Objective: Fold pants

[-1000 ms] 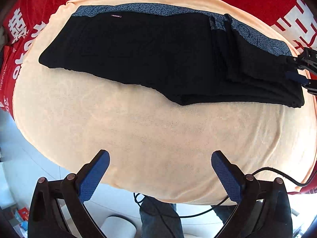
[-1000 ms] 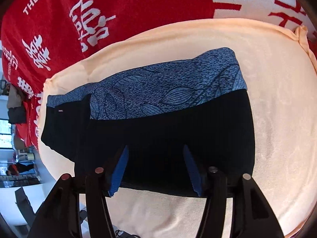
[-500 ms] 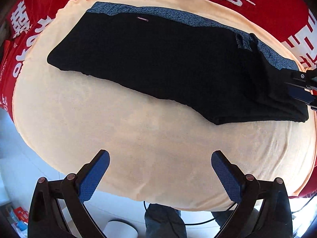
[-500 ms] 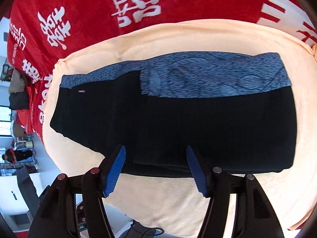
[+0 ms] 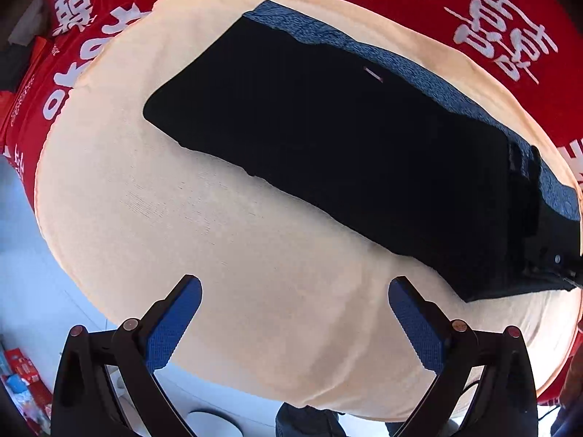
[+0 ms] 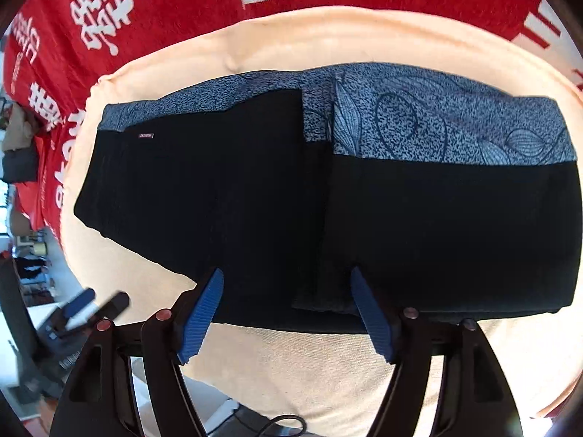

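Observation:
Black pants (image 5: 328, 145) with a blue patterned waistband lie folded on a peach towel (image 5: 237, 255). In the right wrist view the pants (image 6: 255, 200) show a folded-over flap with the patterned band (image 6: 437, 127) on the right half. My left gripper (image 5: 295, 291) is open and empty above bare towel, in front of the pants. My right gripper (image 6: 286, 280) is open, with its fingertips over the pants' near edge. The right gripper's body also shows at the far right of the left wrist view (image 5: 561, 266), at the pants' end.
A red cloth with white characters (image 6: 145, 18) covers the surface under and behind the towel. The towel's front edge drops to a pale floor (image 5: 22, 273). A cable (image 6: 277, 422) hangs below. The left gripper (image 6: 78, 309) appears blurred at the lower left of the right wrist view.
The left gripper has swung leftward, so the pants sit further right in its view. The right gripper has pulled back and raised, showing more of the folded pants.

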A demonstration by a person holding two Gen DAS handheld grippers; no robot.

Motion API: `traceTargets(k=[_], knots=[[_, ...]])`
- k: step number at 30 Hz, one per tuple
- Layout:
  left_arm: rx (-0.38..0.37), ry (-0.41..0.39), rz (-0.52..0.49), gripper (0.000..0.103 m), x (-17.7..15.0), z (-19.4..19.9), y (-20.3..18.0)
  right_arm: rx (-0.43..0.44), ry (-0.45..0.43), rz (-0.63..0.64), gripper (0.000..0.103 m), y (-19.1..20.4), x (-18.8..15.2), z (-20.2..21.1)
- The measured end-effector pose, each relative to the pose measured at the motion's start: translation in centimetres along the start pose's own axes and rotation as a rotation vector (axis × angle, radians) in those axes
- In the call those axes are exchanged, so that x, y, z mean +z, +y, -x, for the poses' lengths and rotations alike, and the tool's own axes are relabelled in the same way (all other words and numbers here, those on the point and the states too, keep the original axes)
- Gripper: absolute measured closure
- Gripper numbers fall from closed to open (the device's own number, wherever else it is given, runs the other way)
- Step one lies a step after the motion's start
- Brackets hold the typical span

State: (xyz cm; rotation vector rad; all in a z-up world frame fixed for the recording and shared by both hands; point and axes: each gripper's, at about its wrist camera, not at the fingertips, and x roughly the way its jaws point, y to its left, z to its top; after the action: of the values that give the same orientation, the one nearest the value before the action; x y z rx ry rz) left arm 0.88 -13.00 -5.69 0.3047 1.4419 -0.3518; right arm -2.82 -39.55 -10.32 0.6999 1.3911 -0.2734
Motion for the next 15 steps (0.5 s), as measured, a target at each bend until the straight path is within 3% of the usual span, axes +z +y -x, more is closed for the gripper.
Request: traceTargets(k=[8, 15], knots=[[0.003, 0.0, 0.024, 0.0, 1.3, -0.6, 2.2, -0.001, -0.035, 0.101, 0.027, 2.8, -0.8, 1.8], [-0.004, -0.004, 0.032, 0.0, 2.1, -0.8, 3.1, 0.033, 0.0, 0.113, 0.027, 4.9, -0.3, 0.0]])
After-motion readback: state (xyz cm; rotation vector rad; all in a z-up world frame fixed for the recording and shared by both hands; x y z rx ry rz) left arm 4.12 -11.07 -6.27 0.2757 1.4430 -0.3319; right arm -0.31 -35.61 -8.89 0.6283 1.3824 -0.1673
